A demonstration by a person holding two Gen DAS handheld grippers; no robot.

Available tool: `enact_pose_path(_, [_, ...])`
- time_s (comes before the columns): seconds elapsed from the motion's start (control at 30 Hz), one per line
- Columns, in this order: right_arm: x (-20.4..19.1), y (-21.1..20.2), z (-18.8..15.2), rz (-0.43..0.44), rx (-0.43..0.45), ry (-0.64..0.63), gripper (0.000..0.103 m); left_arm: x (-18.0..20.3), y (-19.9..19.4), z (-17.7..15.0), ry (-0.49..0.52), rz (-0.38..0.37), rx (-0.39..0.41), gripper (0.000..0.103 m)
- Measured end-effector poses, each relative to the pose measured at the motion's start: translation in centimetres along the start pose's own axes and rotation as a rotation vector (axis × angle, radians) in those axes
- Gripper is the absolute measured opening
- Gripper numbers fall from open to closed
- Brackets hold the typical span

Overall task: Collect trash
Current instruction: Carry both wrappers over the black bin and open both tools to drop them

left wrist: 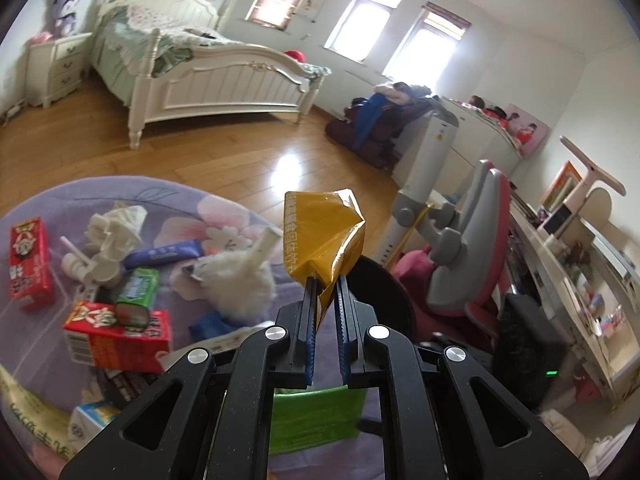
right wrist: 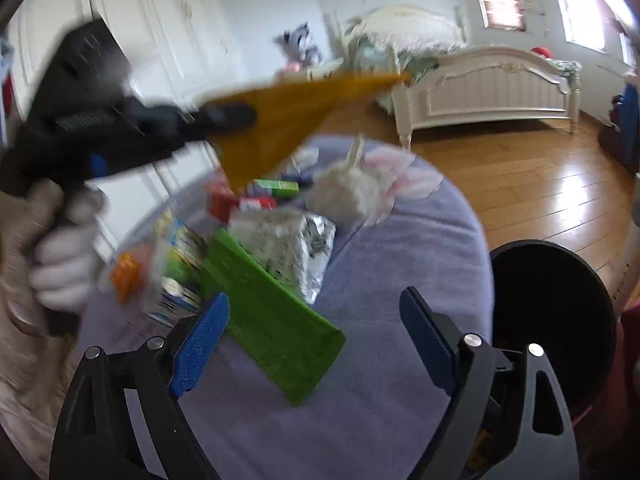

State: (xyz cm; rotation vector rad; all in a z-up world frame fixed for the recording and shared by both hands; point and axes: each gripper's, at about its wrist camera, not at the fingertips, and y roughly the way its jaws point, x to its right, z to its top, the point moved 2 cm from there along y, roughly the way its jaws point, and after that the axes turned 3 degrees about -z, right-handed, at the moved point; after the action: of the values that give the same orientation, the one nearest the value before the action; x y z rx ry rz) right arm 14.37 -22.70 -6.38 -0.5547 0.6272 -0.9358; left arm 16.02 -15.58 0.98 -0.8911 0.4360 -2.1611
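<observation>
My left gripper is shut on a yellow snack wrapper and holds it in the air above the purple rug, near the black trash bin. The right wrist view shows that gripper and the wrapper blurred, up at the left. My right gripper is open and empty, low over the rug, with a green flat box between its fingers' lines. The black bin stands at the rug's right edge. Trash lies on the rug: red cartons, a green pack, crumpled tissue, a foil bag.
The purple round rug lies on a wooden floor. A white bed stands behind it. A grey and pink chair and a desk are at the right. A white fluffy toy sits on the rug.
</observation>
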Motion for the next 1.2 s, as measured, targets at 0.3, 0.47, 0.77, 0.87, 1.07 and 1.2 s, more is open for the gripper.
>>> enact_pose_path(0.3, [-3.9, -2.1, -1.5, 0.076, 0.006, -0.084, 0.003, -2.5, -2.2, -0.1, -0.005, 0.015, 0.002, 0.010])
enact_pose_path(0.47, [-3.1, -7.5, -2.3, -0.035, 0.159, 0.007, 0.003, -0.5, -0.7, 0.5, 0.015, -0.050, 0.009, 0.010])
enact_pose_path(0.77, [4.4, -9.1, -4.3, -0.671, 0.268, 0.212, 0.003, 4.6, 7.9, 0.1, 0.001, -0.155, -0.066, 0.010])
enact_pose_path(0.87, [7.9, -7.8, -4.8, -0.692, 0.232, 0.290, 0.003, 6.1, 12.5, -0.5, -0.002, -0.170, -0.129, 0.010])
enact_pose_path(1.07, [11.8, -7.2, -5.1, -0.727, 0.201, 0.308, 0.019, 7.7, 18.9, -0.8, 0.034, -0.130, -0.202, 0.010])
enact_pose_path(1.2, [11.6, -8.2, -5.6, -0.709, 0.258, 0.288, 0.080, 8.2, 18.1, -0.3, 0.066, -0.074, -0.177, 0.070])
